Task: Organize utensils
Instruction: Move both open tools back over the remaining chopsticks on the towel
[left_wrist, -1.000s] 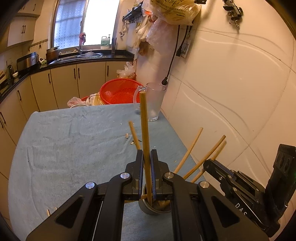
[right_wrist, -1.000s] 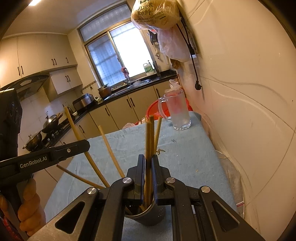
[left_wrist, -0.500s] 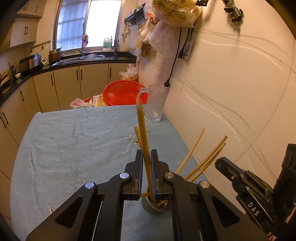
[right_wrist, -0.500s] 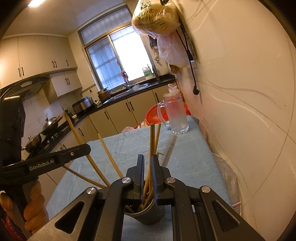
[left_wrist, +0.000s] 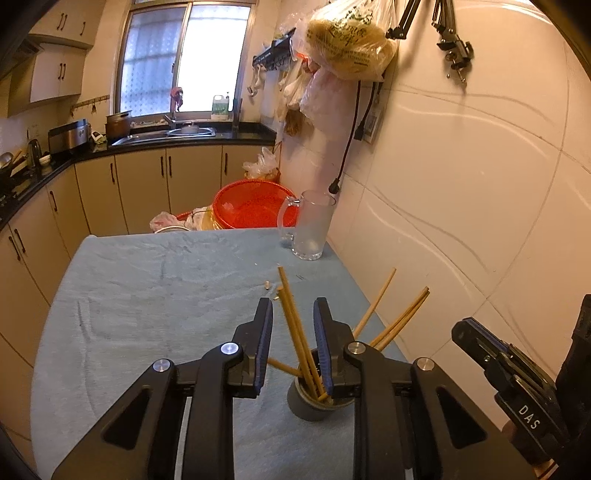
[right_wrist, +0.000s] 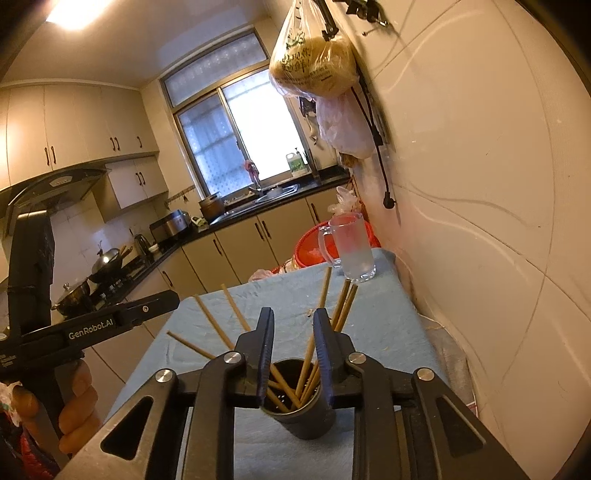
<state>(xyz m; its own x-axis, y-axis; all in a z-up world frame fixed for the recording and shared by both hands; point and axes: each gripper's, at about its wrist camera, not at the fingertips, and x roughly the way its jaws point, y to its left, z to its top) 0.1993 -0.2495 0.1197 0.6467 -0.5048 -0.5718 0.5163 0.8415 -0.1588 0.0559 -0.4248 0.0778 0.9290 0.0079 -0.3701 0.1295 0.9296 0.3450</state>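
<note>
Your left gripper (left_wrist: 291, 325) sits at the lower centre of its own view, jaws opening and standing a little apart. Two wooden chopsticks (left_wrist: 295, 332) rise between the blue pads without either pad pressing on them. Their lower ends sit in the dark grey cup (left_wrist: 306, 404) just below the fingertips.

Your right gripper (right_wrist: 293, 332) is in the same state at the lower centre of its view: jaws opening, a narrow gap, nothing clamped. Through that gap you look down into the same cup (right_wrist: 306, 417), where the sticks lean outward in a loose fan. In this view you can count about seven: three lean to the left past the left finger, and about four rise toward the upper right. Where they cross inside the cup the count is uncertain.

In the left wrist view three more sticks (left_wrist: 399, 325) fan out to the right of the cup, toward the wall, and one short end (left_wrist: 284, 367) pokes out to the left.

The cup stands on a blue-grey cloth (left_wrist: 147, 295) that covers the table. One frosted glass mug (left_wrist: 312, 229) stands at the cloth's far right corner, well apart from the cup, with one red basket (left_wrist: 251, 203) behind it. In the lower left of the right wrist view, your hand (right_wrist: 74, 406) grips the handle of the left gripper.
</note>
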